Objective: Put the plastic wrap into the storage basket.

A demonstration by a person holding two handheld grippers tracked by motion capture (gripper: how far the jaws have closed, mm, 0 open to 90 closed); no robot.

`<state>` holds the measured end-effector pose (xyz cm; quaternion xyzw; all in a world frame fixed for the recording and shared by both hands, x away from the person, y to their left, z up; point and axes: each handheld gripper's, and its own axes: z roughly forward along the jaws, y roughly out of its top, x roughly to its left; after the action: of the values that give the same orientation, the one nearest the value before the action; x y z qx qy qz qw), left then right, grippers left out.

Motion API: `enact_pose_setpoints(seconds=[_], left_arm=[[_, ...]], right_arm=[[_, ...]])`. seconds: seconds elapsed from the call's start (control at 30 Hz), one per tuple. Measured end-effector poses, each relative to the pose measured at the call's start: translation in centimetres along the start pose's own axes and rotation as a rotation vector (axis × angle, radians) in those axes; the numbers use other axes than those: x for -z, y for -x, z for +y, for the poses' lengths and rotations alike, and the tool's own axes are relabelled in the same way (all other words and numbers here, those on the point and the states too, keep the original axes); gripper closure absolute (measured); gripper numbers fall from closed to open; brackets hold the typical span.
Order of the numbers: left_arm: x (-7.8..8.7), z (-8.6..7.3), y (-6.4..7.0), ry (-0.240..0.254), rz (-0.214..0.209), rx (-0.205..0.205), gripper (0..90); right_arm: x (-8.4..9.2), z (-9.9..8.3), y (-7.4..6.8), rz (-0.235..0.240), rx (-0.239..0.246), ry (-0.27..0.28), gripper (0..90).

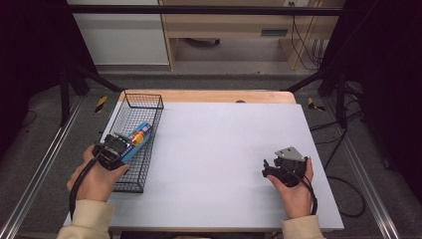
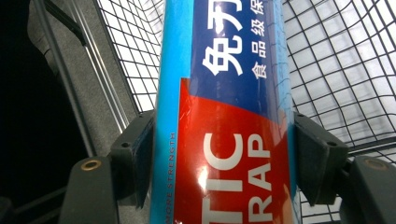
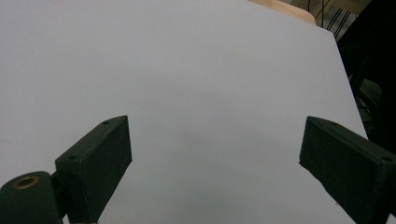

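The box [image 2: 224,116] is long and narrow, and its long axis runs straight out from the left gripper [image 2: 223,158], away along the jaw line. In the high view the box [image 1: 137,141] points up and to the right over the wire basket [image 1: 130,185], far end toward the basket's right wall. It sits between the two jaws, both pads pressed on its long side faces, so the left gripper [image 1: 119,145] pinches it near one end. Blue wrap box with a light blue edge, red panel with white letters, white Chinese characters further out, glossy. Basket mesh lies behind and around it. Right gripper [image 3: 215,154] is well apart over the bare white table [image 3: 187,70], jaws spread, nothing between them. Right gripper [image 1: 271,169] rests in the hand near the table's right side.
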<state>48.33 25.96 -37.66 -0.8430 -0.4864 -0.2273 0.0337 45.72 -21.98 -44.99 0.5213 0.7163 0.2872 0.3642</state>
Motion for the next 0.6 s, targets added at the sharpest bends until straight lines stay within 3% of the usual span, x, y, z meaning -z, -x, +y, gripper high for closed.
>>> enact_pose_setpoints(seconds=[0.27, 0.3, 0.33, 0.43, 0.53, 0.57, 0.6], left_arm=[[0.0, -0.3, 0.0, 0.011, 0.002, 0.003, 31.3], [0.1, -0.3, 0.1, 0.026, 0.016, 0.004, 30.7], [0.7, -0.5, 0.0, 0.054, 0.051, 0.022, 24.6], [1.8, -0.7, 0.1, 0.087, 0.074, 0.032, 19.2], [3.3, -1.0, 0.4, 0.148, 0.071, 0.026, 15.8], [3.8, -1.0, 0.5, 0.158, 0.051, 0.023, 15.8], [4.7, -1.2, 0.7, 0.212, 0.025, 0.020, 15.1]], right_arm=[[0.0, 0.0, -0.2, 0.008, 0.008, -0.007, 9.1], [0.0, 0.0, -0.2, 0.008, 0.009, -0.008, 9.0], [0.0, 0.0, -0.1, 0.005, 0.005, -0.007, 8.9], [0.0, -0.1, -0.1, 0.003, 0.008, -0.008, 8.8], [0.0, -0.1, 0.1, 0.000, 0.004, -0.007, 8.5], [0.0, -0.1, 0.1, 0.000, 0.004, -0.007, 8.5], [0.1, -0.2, 0.1, -0.004, 0.000, -0.007, 8.4]])
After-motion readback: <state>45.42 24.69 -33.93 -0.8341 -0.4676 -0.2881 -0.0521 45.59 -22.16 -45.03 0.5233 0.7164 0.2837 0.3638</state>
